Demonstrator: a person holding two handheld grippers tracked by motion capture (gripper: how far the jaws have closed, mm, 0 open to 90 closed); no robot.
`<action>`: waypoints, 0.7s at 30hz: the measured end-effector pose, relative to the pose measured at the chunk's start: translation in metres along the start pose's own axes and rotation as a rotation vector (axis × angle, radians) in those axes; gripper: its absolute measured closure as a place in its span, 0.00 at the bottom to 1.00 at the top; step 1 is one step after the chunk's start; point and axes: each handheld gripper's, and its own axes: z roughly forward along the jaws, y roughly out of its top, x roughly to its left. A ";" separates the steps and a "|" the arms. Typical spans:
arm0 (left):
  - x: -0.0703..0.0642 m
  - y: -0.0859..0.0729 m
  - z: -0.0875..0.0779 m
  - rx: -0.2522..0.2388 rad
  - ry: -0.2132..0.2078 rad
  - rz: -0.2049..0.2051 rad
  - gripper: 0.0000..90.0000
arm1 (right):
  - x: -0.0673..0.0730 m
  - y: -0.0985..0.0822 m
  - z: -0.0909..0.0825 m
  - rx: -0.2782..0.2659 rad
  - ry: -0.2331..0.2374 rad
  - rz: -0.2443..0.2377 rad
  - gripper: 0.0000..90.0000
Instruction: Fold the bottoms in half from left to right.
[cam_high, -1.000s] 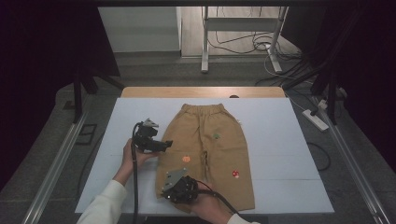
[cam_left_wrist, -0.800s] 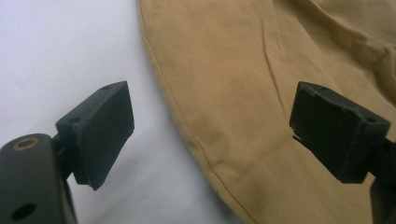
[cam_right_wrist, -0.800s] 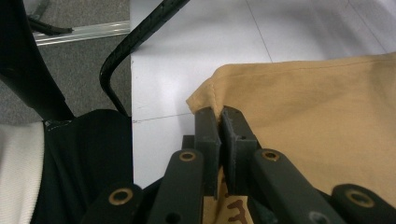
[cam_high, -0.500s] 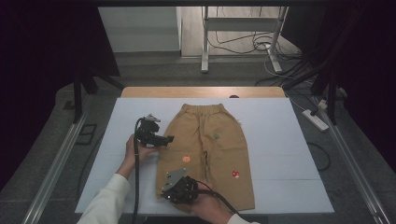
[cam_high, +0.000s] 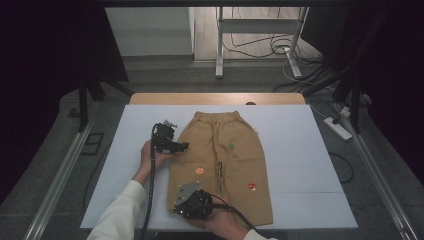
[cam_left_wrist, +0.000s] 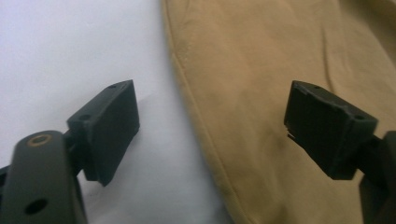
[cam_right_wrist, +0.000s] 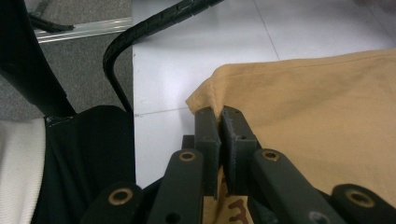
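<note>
Tan trousers (cam_high: 225, 155) with small coloured patches lie flat on the white table (cam_high: 300, 150), waistband at the far end. My left gripper (cam_high: 182, 146) hovers at the outer side seam of the left leg. In the left gripper view, my left gripper (cam_left_wrist: 212, 93) is open and its jaws have just been closing a little. The seam of the trousers (cam_left_wrist: 261, 56) lies below the gap, with one pad over the cloth and one over the table (cam_left_wrist: 70, 46). My right gripper (cam_high: 179, 210) is at the near hem. In its own view, my right gripper (cam_right_wrist: 219, 114) is shut on the hem corner of the trousers (cam_right_wrist: 317, 102).
A wooden strip (cam_high: 215, 98) borders the table's far edge, and metal rails (cam_high: 60, 175) run along both sides. A power strip (cam_high: 339, 128) and cables lie on the floor at right. A black cable (cam_right_wrist: 140, 32) trails across the near left corner beside a white sleeve (cam_right_wrist: 18, 168).
My left gripper has moved a little away from the person and rightwards, closer to the trousers' side seam. The right gripper has stayed at the hem.
</note>
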 end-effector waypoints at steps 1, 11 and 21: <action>0.001 0.000 0.000 -0.002 0.002 0.000 0.24 | 0.000 -0.001 0.000 0.002 0.001 0.000 0.95; 0.004 -0.005 -0.002 -0.013 -0.140 -0.032 0.85 | 0.000 0.000 -0.002 -0.003 0.003 0.000 0.95; 0.003 -0.002 -0.020 -0.065 -0.180 -0.020 0.92 | 0.000 0.002 -0.006 -0.011 0.011 -0.002 0.95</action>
